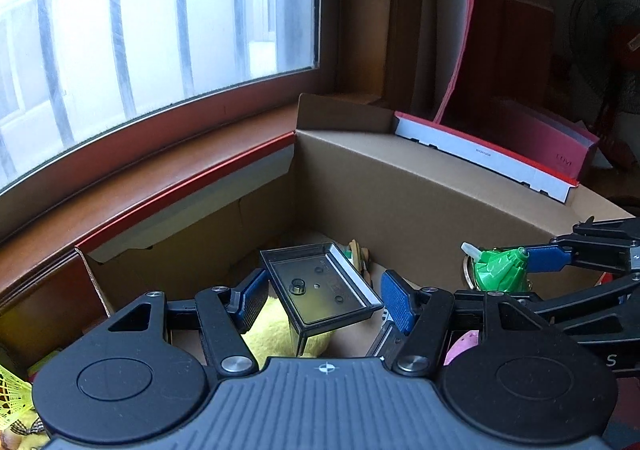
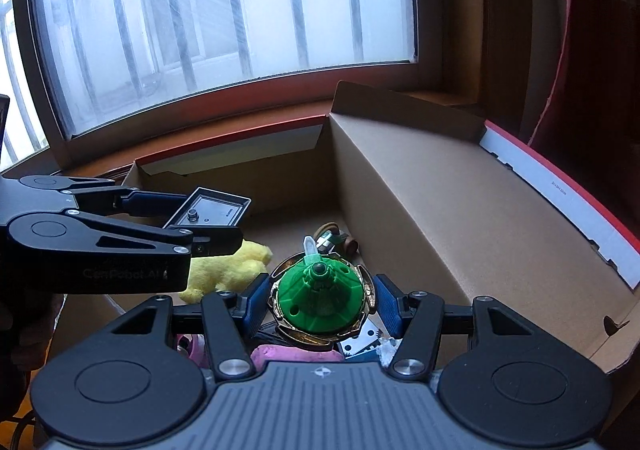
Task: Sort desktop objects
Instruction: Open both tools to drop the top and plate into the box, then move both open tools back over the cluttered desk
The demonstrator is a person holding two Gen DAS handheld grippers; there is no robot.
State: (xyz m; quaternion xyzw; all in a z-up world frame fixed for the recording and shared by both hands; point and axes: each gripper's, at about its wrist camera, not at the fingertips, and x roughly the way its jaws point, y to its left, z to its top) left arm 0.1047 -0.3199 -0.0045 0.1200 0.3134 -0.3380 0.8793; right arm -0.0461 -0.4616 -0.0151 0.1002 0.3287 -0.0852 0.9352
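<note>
My right gripper [image 2: 318, 300] is closed on a green spinning-top toy [image 2: 320, 296], its blue pads pressed against the gold rim on either side, low in the centre of the right wrist view. In the left wrist view the same toy [image 1: 498, 270] sits at the right edge, pinched by that gripper's [image 1: 520, 262] blue pad. The toy hangs over the open cardboard box [image 2: 420, 209], above a pink soft thing [image 2: 296, 353] and a small blue-and-white item whose kind I cannot tell.

My left gripper [image 1: 324, 300] has its jaws spread wide. A black rectangular device [image 1: 320, 284] with a small round button lies tilted between the pads; its left edge meets the left pad, while a gap shows before the right pad. From the right wrist view, the device [image 2: 212, 211] is at centre left, at the tip of the left gripper [image 2: 200, 226], above a yellow plush toy [image 2: 228, 264] lying in the box. Farther back on the box floor is a small brown wheeled piece [image 2: 334, 238].

Behind the box runs a reddish-brown window sill [image 1: 140, 185] below a barred window [image 1: 140, 29]. A fan [image 1: 608, 45] stands in the upper right of the left view.
</note>
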